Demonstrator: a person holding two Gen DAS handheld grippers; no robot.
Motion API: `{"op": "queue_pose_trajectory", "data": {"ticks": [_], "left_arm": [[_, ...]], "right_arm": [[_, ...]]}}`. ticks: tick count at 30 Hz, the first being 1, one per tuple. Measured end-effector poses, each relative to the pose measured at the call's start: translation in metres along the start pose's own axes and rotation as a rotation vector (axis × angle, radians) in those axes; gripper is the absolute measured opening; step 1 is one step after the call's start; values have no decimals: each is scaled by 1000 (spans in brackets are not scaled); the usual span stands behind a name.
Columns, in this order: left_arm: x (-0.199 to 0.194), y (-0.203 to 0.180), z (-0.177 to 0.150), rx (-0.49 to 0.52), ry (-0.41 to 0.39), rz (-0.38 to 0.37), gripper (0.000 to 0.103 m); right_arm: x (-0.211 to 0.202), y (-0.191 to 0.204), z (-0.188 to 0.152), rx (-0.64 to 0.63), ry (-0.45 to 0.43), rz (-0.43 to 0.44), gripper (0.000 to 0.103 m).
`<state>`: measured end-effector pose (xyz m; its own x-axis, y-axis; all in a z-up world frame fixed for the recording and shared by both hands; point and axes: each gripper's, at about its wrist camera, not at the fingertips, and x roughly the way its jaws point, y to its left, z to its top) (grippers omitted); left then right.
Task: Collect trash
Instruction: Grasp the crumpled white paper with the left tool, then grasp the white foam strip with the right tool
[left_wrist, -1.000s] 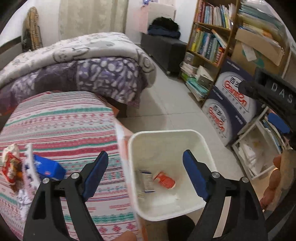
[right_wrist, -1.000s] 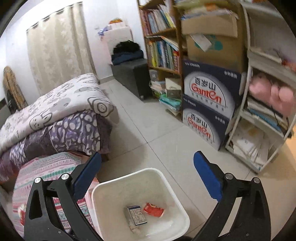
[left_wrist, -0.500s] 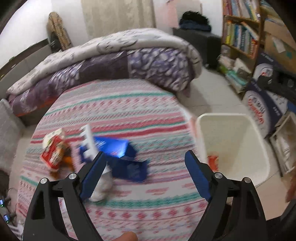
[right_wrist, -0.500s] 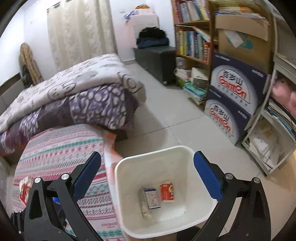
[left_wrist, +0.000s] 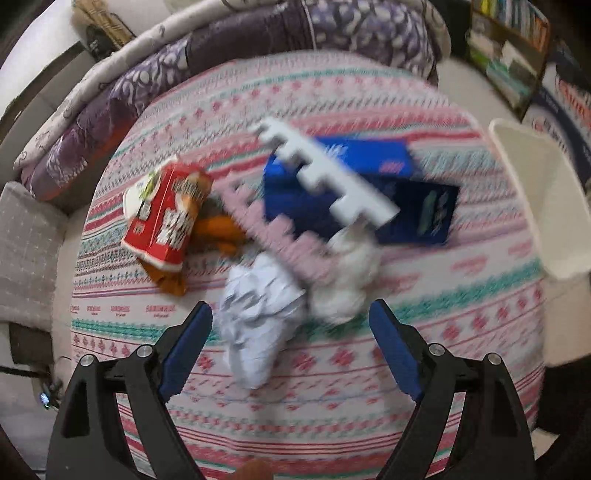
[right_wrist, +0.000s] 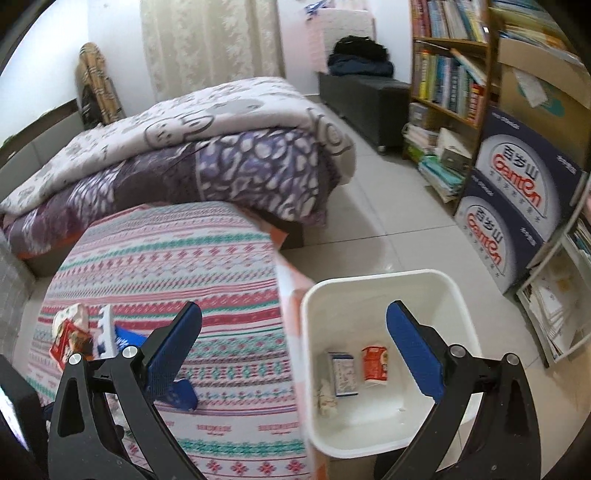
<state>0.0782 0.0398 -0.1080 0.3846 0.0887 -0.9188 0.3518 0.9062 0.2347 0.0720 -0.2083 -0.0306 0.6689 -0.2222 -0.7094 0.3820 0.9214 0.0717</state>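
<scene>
Two tongs, both agape, empty: left tongs (left_wrist: 290, 341) over desk (left_wrist: 369, 417), right tongs (right_wrist: 293, 341) by bin (right_wrist: 384, 284) | two paper wads (left_wrist: 258, 317) nearest | two foam strips (left_wrist: 325, 173) | red carton (left_wrist: 166, 218) | blue box (left_wrist: 369, 158) | bin holds two cartons (right_wrist: 343, 373)

Below my claw, the round table's striped pink, red and green cloth (left_wrist: 424, 288) carries a heap of trash: crumpled white paper (left_wrist: 258, 317), a red snack carton (left_wrist: 166, 218), orange peel (left_wrist: 218, 229), a blue box (left_wrist: 354, 184) and toothed foam strips (left_wrist: 325, 173); the white bin (right_wrist: 376, 354) stands on the tiled floor (right_wrist: 399, 236) beside it
</scene>
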Motion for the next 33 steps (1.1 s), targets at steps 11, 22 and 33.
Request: {"op": "queue_pose_trajectory", "data": {"ticks": [11,22,33], "left_arm": [[42,30,-9,34,98,-86,81],[12,68,-23,-89,-16,-190,46],[-48,142,-20,-450,-236,-185,46]], "right_arm": [[23,41,-11,-68,119,117,96],[39,79,-14,-47,205,267,96],[41,150,-28,-225,194,338,96]]}}
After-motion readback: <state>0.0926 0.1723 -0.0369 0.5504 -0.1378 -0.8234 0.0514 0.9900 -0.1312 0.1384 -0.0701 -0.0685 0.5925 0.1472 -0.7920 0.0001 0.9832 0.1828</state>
